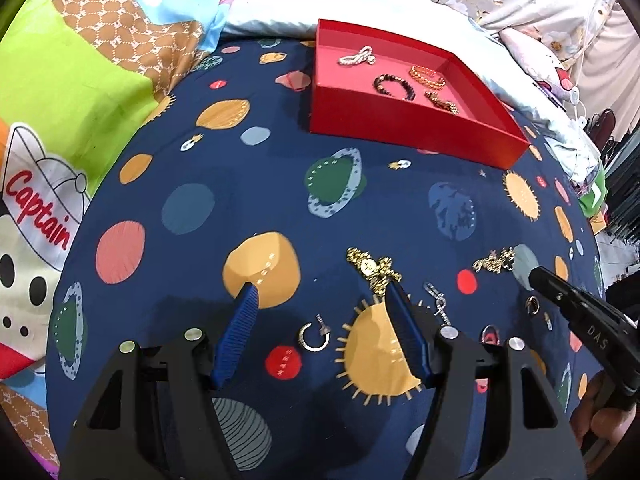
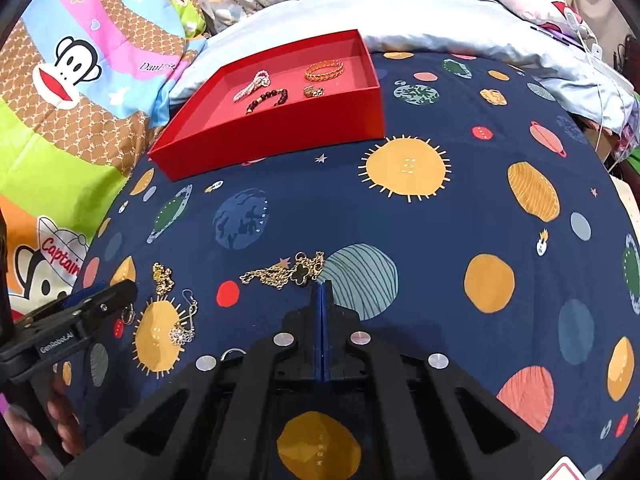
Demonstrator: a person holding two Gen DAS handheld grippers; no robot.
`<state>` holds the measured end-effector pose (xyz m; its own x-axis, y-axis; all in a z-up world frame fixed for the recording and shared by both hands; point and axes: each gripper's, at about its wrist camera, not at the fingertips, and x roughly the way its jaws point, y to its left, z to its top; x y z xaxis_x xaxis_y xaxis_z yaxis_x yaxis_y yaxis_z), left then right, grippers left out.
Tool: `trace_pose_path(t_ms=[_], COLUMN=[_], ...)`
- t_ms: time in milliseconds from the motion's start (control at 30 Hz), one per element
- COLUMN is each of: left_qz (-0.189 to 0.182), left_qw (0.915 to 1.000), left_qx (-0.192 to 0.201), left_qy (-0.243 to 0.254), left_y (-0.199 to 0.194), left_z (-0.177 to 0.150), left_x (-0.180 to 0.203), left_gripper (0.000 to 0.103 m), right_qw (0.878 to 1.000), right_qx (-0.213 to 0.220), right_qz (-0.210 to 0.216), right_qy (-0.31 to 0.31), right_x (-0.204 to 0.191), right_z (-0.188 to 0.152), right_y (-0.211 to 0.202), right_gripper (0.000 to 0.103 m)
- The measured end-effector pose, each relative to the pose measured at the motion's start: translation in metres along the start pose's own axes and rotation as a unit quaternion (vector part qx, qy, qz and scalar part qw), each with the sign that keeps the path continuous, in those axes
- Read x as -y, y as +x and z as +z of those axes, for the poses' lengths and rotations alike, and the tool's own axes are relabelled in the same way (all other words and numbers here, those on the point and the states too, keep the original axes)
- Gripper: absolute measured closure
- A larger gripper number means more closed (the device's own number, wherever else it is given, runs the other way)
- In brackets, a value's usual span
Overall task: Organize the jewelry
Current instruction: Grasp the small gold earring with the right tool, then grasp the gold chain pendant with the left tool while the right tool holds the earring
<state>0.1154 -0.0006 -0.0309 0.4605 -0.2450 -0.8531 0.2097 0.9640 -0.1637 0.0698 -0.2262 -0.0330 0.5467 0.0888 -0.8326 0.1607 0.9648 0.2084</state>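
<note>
A red tray (image 1: 400,128) sits on the planet-print bedspread (image 1: 240,208) at its far edge, against a pale blue pillow (image 1: 280,4), and serves as the landmark here. Inside the tray lie a pearl bracelet (image 1: 357,57) toward its far left, a dark beaded bracelet (image 1: 393,86) in the middle, an orange woven bangle (image 1: 427,76) to the right of that, and a small gold piece (image 1: 442,104) nearest the front right wall. On the near side of the tray, well apart from it, loose jewelry is scattered on the bedspread: a gold chain with a round pendant (image 1: 374,270), a gold clover necklace (image 2: 286,272) further to the right, a silver drop earring (image 1: 438,304), a silver hoop earring (image 1: 315,334) and a small ring (image 1: 532,305). The left gripper (image 1: 324,296) hovers over this scatter with its blue fingers spread wide and nothing between them; the hoop earring lies on the cloth below the gap, and the right-hand finger tip is just beside the pendant chain. The right gripper (image 2: 323,286) has its jaws pressed fully together, its tip just at the near edge of the clover necklace; whether it pinches any of the chain cannot be told.
</note>
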Motion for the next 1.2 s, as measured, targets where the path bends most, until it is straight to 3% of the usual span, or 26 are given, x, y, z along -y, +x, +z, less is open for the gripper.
trace_pose_path(t_ms=[33,100,300,333,467,600,900,1100,1200], left_qz=[0.000,0.001,0.006,0.006,0.006,0.003,-0.014,-0.015,-0.027], left_qw=[1.0000,1.0000,1.0000,1.0000,0.9999,0.9999,0.9997,0.9996,0.9993], left_qx=[0.000,0.001,-0.005,-0.006,-0.010,-0.012,-0.014,-0.013,-0.017], left_qy=[0.002,0.005,0.003,0.003,0.004,0.004,0.012,0.021,0.018], left_y=[0.000,0.000,0.003,0.004,0.005,0.007,0.015,0.024,0.026], left_z=[0.000,0.000,-0.001,-0.002,-0.003,-0.003,0.003,0.008,0.011], left_x=[0.001,0.003,0.001,0.000,-0.001,0.000,0.016,0.028,0.031], left_gripper=[0.040,0.040,0.040,0.040,0.040,0.040,0.040,0.053,0.071], right_qw=[1.000,1.000,1.000,1.000,0.999,1.000,1.000,1.000,1.000], right_qx=[-0.001,0.000,-0.004,-0.008,-0.010,-0.011,-0.003,0.001,0.004], right_qz=[-0.003,-0.003,-0.002,-0.005,-0.012,-0.007,-0.003,0.003,0.007], right_qy=[0.000,0.001,-0.020,-0.025,-0.037,-0.027,0.000,0.006,0.008], right_x=[0.000,-0.001,-0.015,-0.018,-0.022,-0.018,0.000,0.003,0.003], right_z=[0.002,0.005,0.014,0.015,0.014,0.011,0.001,-0.005,-0.006], right_y=[0.002,0.005,0.019,0.022,0.026,0.022,0.000,-0.012,-0.016], right_gripper=[0.095,0.073,0.071,0.071,0.091,0.099,0.100,0.100,0.100])
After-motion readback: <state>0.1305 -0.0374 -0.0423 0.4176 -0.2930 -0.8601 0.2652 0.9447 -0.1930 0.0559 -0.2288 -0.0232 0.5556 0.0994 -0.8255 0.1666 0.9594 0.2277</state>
